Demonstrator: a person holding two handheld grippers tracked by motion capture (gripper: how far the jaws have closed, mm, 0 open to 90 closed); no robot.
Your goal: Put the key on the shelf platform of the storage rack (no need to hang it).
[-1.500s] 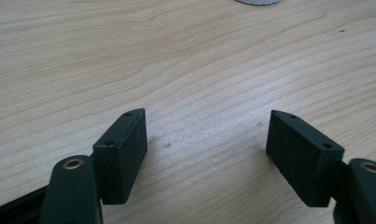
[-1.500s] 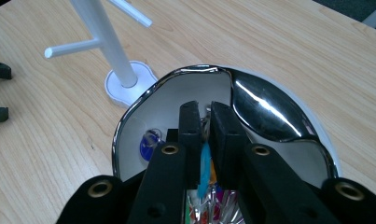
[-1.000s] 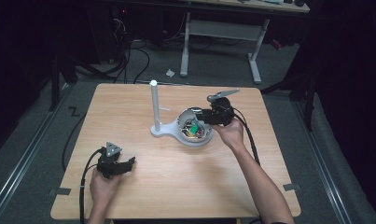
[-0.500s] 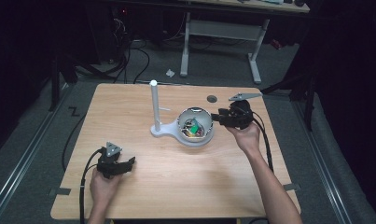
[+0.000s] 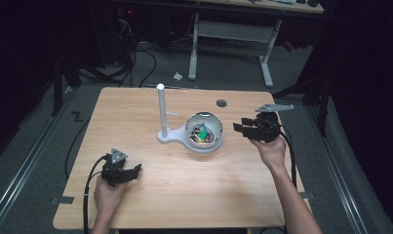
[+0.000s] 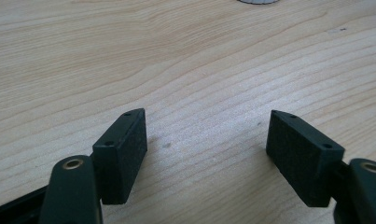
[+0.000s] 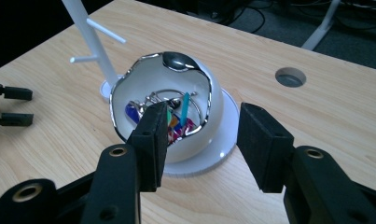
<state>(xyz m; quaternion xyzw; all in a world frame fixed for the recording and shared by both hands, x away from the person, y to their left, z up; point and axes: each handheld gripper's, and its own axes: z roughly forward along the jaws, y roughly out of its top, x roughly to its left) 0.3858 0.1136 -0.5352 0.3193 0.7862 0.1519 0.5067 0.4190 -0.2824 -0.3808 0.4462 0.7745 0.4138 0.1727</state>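
Wooden counter (image 5: 150, 200), dim room. White bowl (image 5: 204, 134) of trinkets sits mid-counter beside white stand (image 5: 161, 113). Right claw (image 5: 243, 127) just opening, nothing gripped; left claw (image 5: 134, 170) wide, empty.

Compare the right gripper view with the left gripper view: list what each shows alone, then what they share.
Right gripper view alone: the white bowl with colourful bits inside, the white stand, the table's hole, and the left gripper far off. Left gripper view alone: a sliver of a grey rim at the top edge. Shared: the wooden table and a pair of open black jaws with nothing between them.
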